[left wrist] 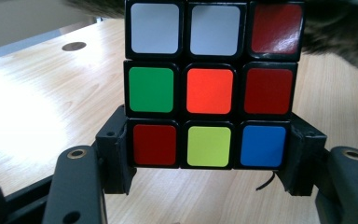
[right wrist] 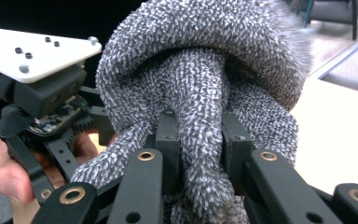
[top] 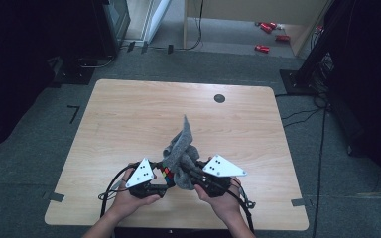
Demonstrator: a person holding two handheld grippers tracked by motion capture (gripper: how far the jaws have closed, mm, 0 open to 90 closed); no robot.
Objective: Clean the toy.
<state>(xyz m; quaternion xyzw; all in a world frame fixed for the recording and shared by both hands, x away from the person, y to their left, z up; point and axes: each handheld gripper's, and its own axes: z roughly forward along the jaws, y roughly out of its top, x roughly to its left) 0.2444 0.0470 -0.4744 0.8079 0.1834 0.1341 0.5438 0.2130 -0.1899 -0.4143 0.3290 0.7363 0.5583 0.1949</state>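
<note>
Already the left gripper (top: 155, 182) clamps the multicoloured plastic puzzle cube (left wrist: 209, 84) above the wooden desk (top: 129, 114), while the right gripper (top: 204, 179) pinches the grey knitted cloth (right wrist: 200, 93) beside it; wiping or wrapping looks barely begun.

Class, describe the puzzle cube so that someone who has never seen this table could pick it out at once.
Start at the wooden table and go to its near edge, where two hands meet. The puzzle cube sits clamped in the left claw, right beside a grey knitted cloth. Its glossy coloured squares in black frames set it apart from the fuzzy grey cloth.
</note>
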